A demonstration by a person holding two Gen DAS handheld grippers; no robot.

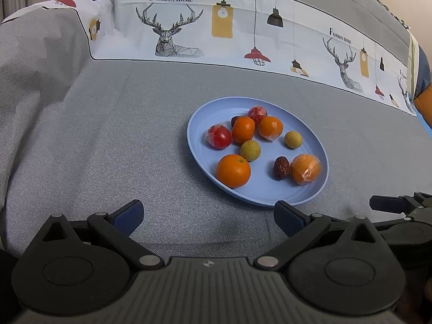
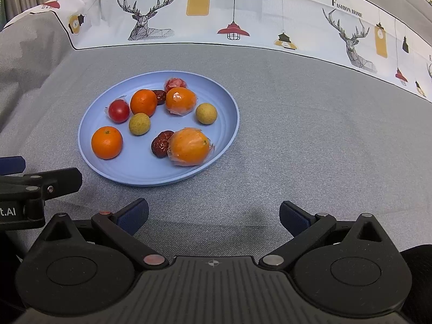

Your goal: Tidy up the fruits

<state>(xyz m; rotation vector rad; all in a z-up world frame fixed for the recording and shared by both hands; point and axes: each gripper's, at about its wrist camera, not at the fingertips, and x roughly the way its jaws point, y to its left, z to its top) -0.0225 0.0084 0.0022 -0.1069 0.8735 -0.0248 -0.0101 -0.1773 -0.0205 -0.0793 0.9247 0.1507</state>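
Note:
A light blue plate [image 1: 318, 186] [image 2: 121, 174] sits on the grey cloth and holds several fruits: bare oranges [image 1: 233, 171] [image 2: 107, 142], plastic-wrapped oranges [image 1: 305, 168] [image 2: 189, 146], wrapped red tomatoes [image 1: 219, 136] [image 2: 118, 110], two yellow-green round fruits [image 1: 250, 150] [image 2: 139, 124] and dark red dates [image 1: 281, 168] [image 2: 161, 143]. My left gripper [image 1: 208, 216] is open and empty, just short of the plate's near rim. My right gripper [image 2: 214, 216] is open and empty, in front of the plate and to its right.
The grey cloth [image 1: 108, 140] covers the surface, with a white printed band of deer and lamps [image 1: 172, 29] [image 2: 151, 19] behind the plate. The right gripper shows at the left wrist view's right edge [image 1: 399, 210]; the left gripper shows at the right wrist view's left edge [image 2: 40, 186].

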